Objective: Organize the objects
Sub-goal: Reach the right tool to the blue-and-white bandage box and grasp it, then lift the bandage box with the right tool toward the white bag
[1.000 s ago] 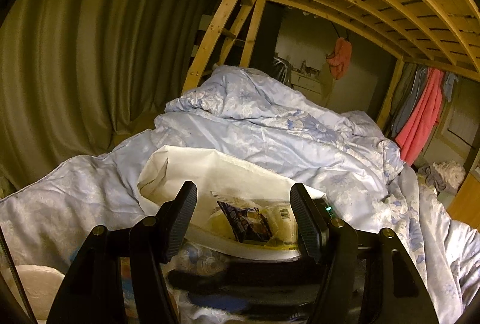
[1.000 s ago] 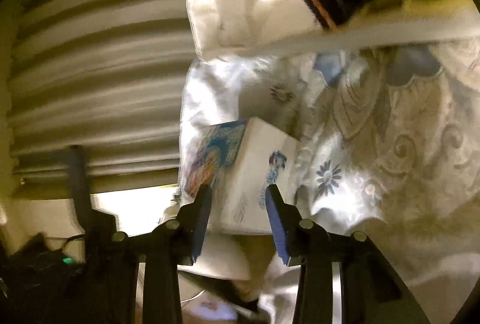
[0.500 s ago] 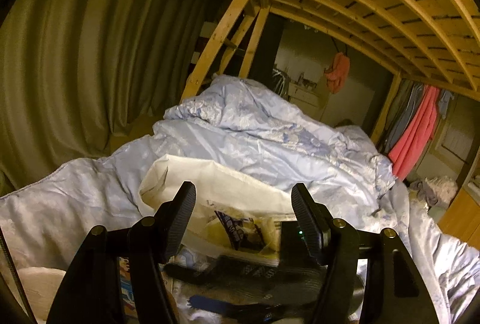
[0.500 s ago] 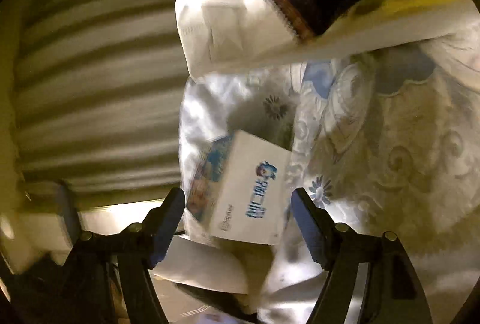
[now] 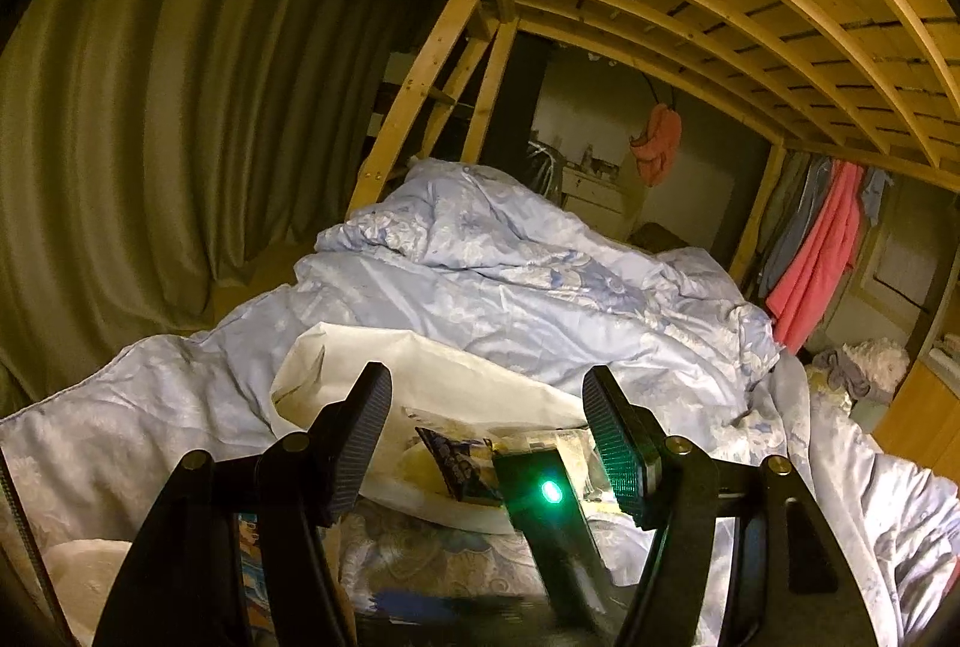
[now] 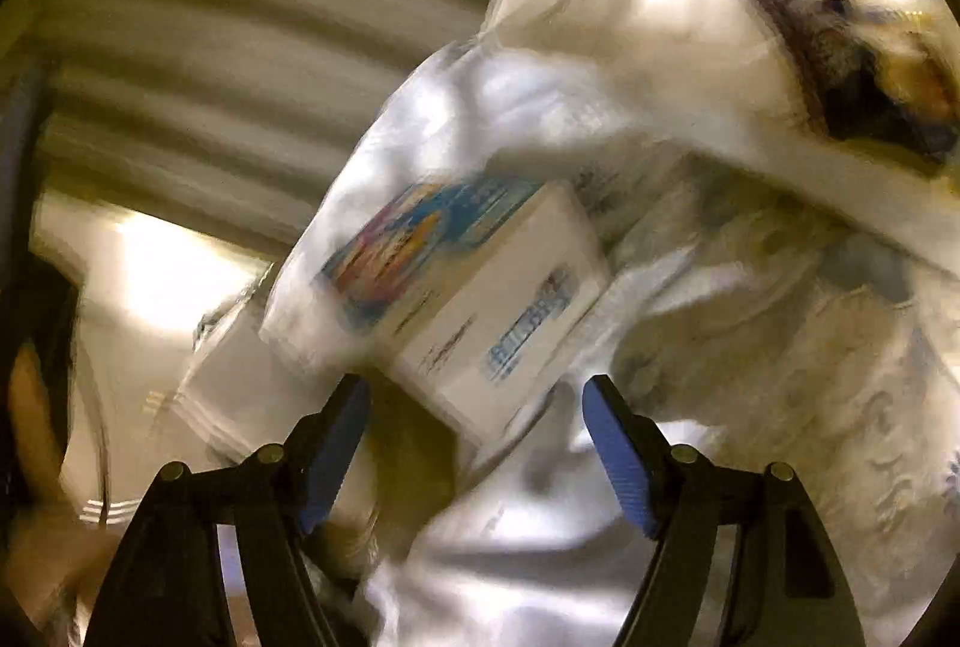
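Duvet: box loose, R jaws apart.

Right gripper: jaws were close about the white box; now spread wide, box free, lying ahead of the fingertips, tilted on the quilt. In the left wrist view a black device with a green light now shows between the left gripper fingers.

left wrist looks along bed, right wrist close, blurred, both share white bag
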